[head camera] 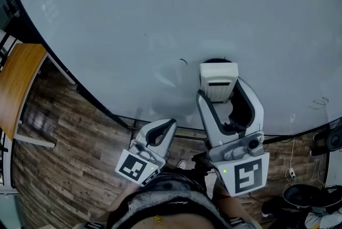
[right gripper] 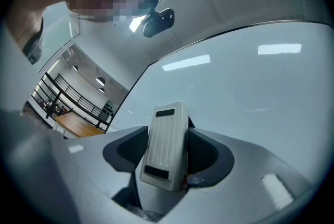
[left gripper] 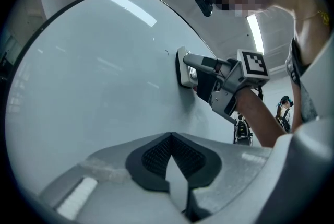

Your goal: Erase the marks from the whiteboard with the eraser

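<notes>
Head view: whiteboard [head camera: 160, 20], large, mostly clean. One short dark mark [head camera: 183, 61] sits just up-left of the eraser [head camera: 218, 77], and fainter scribbles [head camera: 319, 102] lie near the right edge. The right gripper [head camera: 221, 93] holds the eraser flat against the board, seemingly placed to sweep toward the near mark. The left gripper [head camera: 158, 136] hangs low by the board's lower edge, above the wood floor [head camera: 64, 169], likely kept clear of the wiping. Left gripper view: jaws together, nothing between them. Right gripper view: jaws clamped on the eraser's two long sides, its ribbed back toward the camera, presumably so the wiping face meets the board.
</notes>
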